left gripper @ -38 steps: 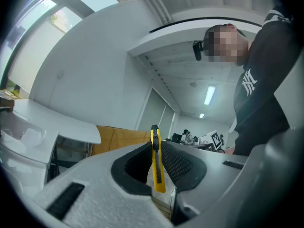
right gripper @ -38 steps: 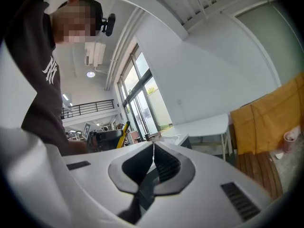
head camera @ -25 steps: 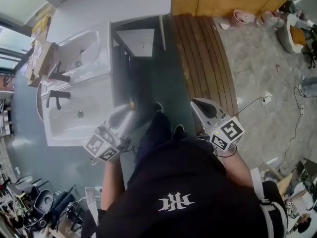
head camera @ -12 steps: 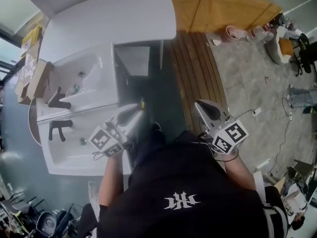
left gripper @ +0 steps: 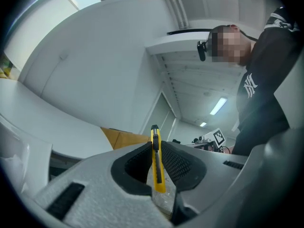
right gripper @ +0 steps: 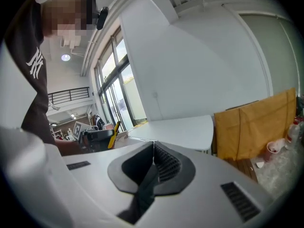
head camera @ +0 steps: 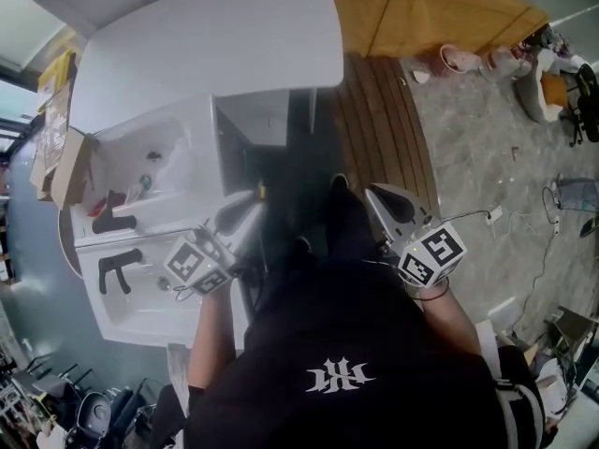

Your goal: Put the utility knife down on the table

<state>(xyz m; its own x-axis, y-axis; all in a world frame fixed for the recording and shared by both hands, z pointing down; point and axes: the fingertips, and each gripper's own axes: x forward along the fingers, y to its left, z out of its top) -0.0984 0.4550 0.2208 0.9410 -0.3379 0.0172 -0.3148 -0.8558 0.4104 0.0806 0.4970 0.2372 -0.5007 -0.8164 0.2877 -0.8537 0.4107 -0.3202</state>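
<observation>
left gripper (left gripper: 155,146) clamped on the yellow utility knife (left gripper: 156,167), upright between the 2 jaws | right gripper (right gripper: 153,146) jaws pressed together, nothing in 'em | knife's in the air, near side of the white table (head camera: 215,36) | white sink (head camera: 201,120) off left

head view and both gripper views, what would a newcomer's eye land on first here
The yellow utility knife stands out first, clamped edge-on between the jaws of the left claw. In the head view the big white table fills the top, with white sinks and a black tap at the left. The right claw is shut on nothing.
</observation>
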